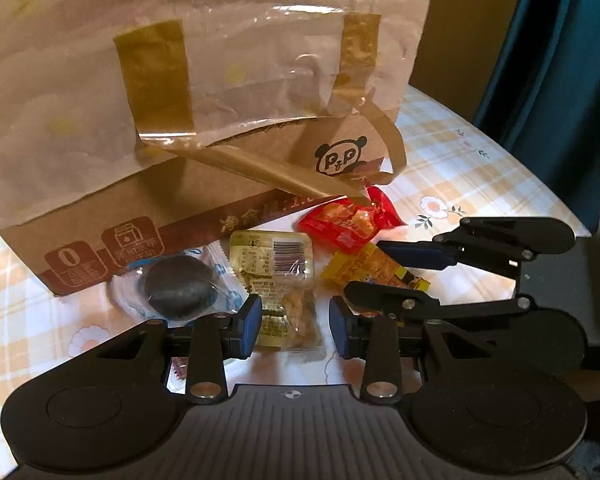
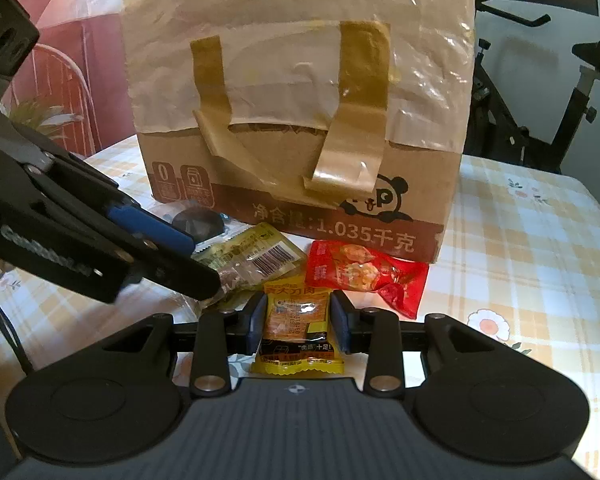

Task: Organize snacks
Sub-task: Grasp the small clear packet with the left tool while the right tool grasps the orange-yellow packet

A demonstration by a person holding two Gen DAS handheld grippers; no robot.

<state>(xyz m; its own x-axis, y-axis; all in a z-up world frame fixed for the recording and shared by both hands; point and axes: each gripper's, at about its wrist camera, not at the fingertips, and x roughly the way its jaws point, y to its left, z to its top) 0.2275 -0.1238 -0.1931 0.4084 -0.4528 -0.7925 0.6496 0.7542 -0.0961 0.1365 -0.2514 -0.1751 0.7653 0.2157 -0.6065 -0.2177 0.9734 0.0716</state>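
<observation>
Between the right gripper's [image 2: 298, 322] pads sits a yellow snack packet [image 2: 297, 334], pinched at both sides, just in front of the taped cardboard box [image 2: 300, 120]. Left of it, the left gripper [image 1: 294, 326] straddles a clear barcoded packet [image 1: 276, 276], pads apart from its edges. A red packet [image 2: 360, 272] and a dark round snack [image 1: 180, 286] lie against the box's base on the checked tablecloth [image 2: 532, 248].

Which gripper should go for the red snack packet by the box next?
Right gripper: the red packet lies just ahead of it, though it straddles the yellow packet. Left gripper straddles the clear packet, farther away.
</observation>
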